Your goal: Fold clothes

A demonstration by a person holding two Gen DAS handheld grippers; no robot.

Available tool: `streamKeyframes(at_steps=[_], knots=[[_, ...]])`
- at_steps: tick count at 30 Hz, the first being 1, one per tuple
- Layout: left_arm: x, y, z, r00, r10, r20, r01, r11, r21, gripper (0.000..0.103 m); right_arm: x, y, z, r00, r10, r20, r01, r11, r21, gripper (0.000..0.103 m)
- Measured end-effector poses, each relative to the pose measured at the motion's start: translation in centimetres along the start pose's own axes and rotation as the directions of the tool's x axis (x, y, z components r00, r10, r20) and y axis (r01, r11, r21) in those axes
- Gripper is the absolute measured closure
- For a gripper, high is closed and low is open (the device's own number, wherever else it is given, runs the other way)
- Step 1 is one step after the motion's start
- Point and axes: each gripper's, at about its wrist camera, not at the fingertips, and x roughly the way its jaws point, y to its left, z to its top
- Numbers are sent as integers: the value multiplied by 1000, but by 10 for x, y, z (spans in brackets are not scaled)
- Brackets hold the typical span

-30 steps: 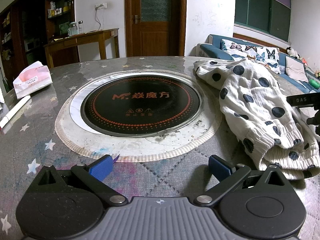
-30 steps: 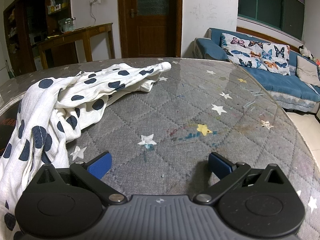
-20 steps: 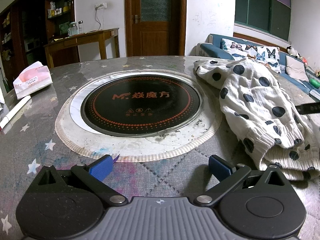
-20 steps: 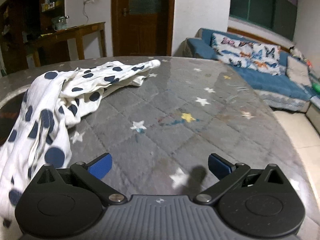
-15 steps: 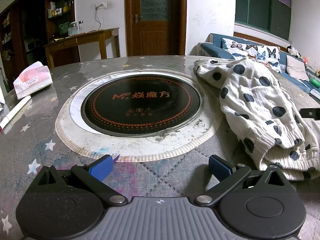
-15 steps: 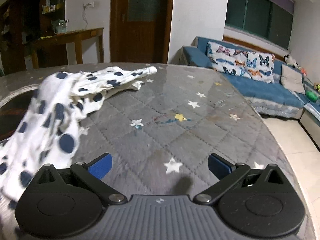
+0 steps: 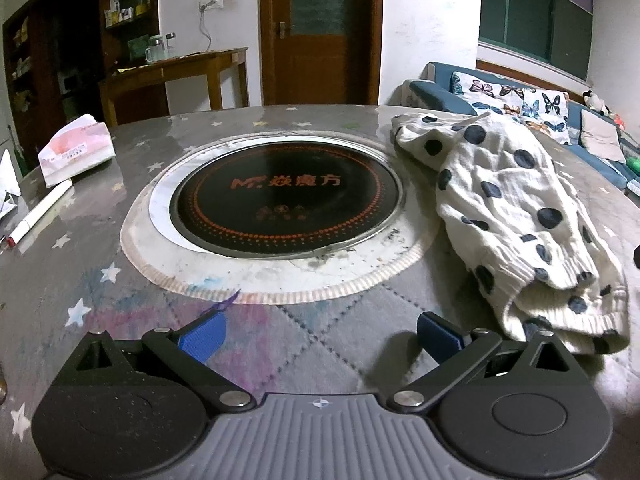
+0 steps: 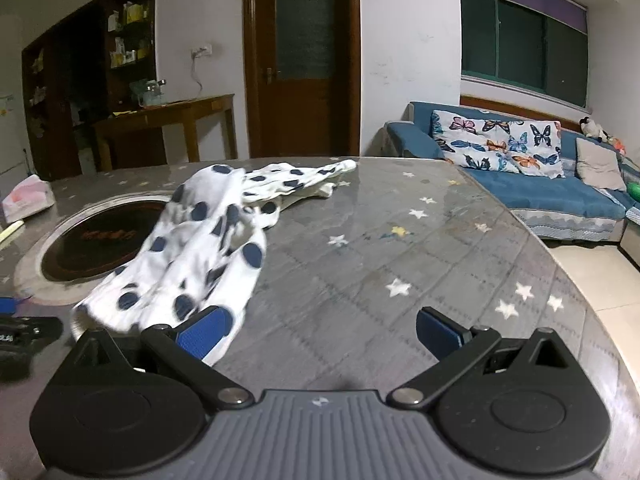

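A white garment with dark blue polka dots (image 7: 508, 208) lies crumpled on the grey star-patterned table (image 7: 320, 332), right of the round cooktop. Its ribbed cuff end lies near my left gripper's right finger. My left gripper (image 7: 320, 336) is open and empty, low over the table's near edge. In the right wrist view the garment (image 8: 208, 252) stretches from the far middle to the near left. My right gripper (image 8: 320, 330) is open and empty, its left finger (image 8: 204, 330) just in front of the garment's near end.
A round black induction cooktop (image 7: 284, 200) is set in the table's middle with a pale ring around it. A tissue pack (image 7: 74, 154) and a white marker (image 7: 40, 210) lie at the left. A blue sofa (image 8: 532, 188) stands beyond the table's right edge.
My right gripper has pulled back and up and turned left, so more of the garment and the cooktop show. The left gripper has barely moved.
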Motion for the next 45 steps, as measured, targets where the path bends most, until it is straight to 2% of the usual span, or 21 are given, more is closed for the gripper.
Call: streamKeyframes(at_steps=[28, 45], knots=[[-49, -38, -5, 996, -67, 53, 63, 995, 78, 0, -29, 23, -23, 998, 57, -26, -57, 998, 2, 0], [-57, -52, -5, 993, -104, 61, 97, 989, 115, 0, -31, 31, -29, 996, 87, -38, -86, 996, 4, 0]])
